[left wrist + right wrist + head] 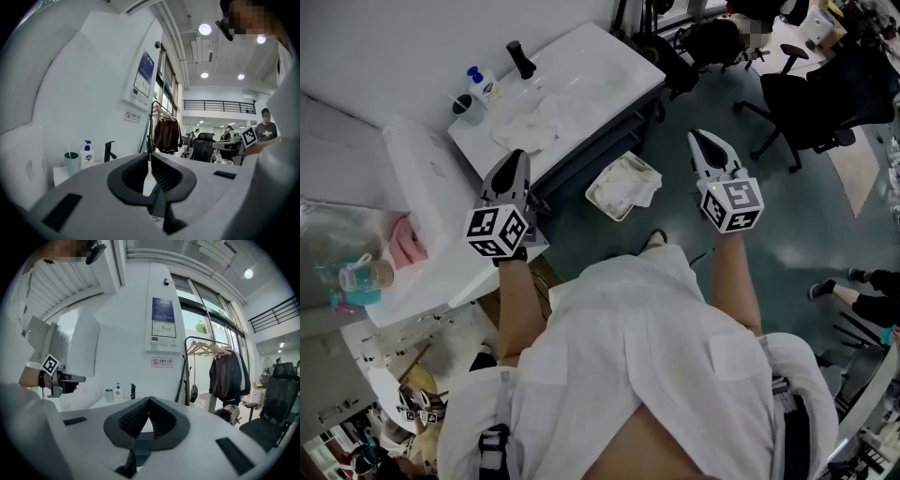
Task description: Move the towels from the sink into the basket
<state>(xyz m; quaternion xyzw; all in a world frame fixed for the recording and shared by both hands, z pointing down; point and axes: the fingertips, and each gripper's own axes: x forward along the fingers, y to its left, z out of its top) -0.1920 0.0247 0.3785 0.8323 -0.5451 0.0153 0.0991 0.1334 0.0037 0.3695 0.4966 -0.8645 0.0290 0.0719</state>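
White towels [528, 127] lie crumpled in the white sink [600, 58] at the upper middle of the head view. On the floor in front of the sink stands a basket [606, 200] with a white towel [633, 178] in it. My left gripper [518, 156] hangs just before the sink's near edge, jaws shut and empty. My right gripper [702, 139] is held above the floor, to the right of the basket, also shut with nothing in it. In both gripper views the jaw tips meet, left gripper [149, 154] and right gripper [148, 399], and neither shows the towels.
A black faucet [521, 59], a soap bottle [486, 85] and a cup [468, 107] stand at the sink's left end. A white counter [431, 272] with a pink cloth [406, 240] lies at left. Black office chairs [825, 103] stand at right.
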